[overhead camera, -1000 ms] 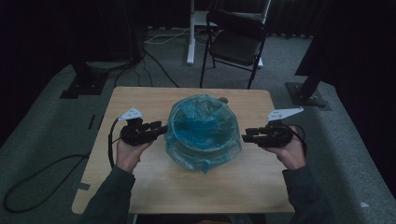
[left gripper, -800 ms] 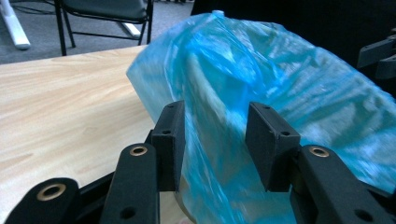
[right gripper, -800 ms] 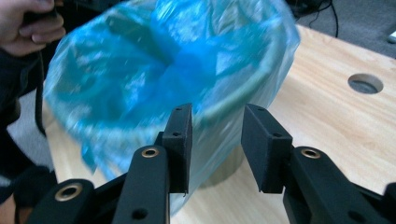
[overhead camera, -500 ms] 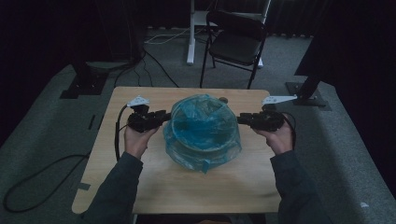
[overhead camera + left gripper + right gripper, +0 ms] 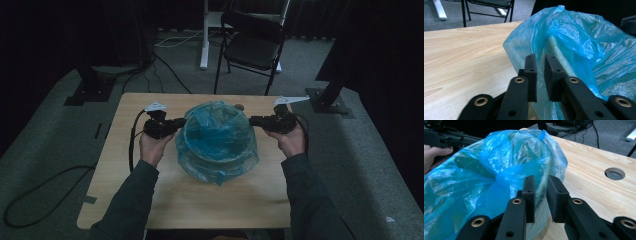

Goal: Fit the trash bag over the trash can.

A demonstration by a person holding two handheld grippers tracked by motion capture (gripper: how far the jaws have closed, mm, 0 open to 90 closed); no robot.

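Observation:
A round bin lined with a crinkled blue plastic bag (image 5: pixel 217 142) stands mid-table; the bag (image 5: pixel 584 45) (image 5: pixel 499 170) puffs over the rim. My left gripper (image 5: pixel 183 122) is at the bag's left side and my right gripper (image 5: pixel 252 120) at its right side, both pointing inward. In the left gripper view the jaws (image 5: pixel 540 62) have just been closing; a narrow gap remains, with bag film and the pale bin rim (image 5: pixel 555 47) in it. The right gripper's jaws (image 5: pixel 541 183) have also been closing and stand a little apart against the bag's side.
The wooden table (image 5: pixel 150 200) has a round hole (image 5: pixel 614 173) near its far edge behind the bag. A black folding chair (image 5: pixel 255 47) and a white stand leg (image 5: pixel 204 35) are beyond the table, with cables on the grey floor.
Both hands moved away from the person along the bag's sides toward its far half. Both pairs of jaws narrowed from wide open to a small gap at the bag.

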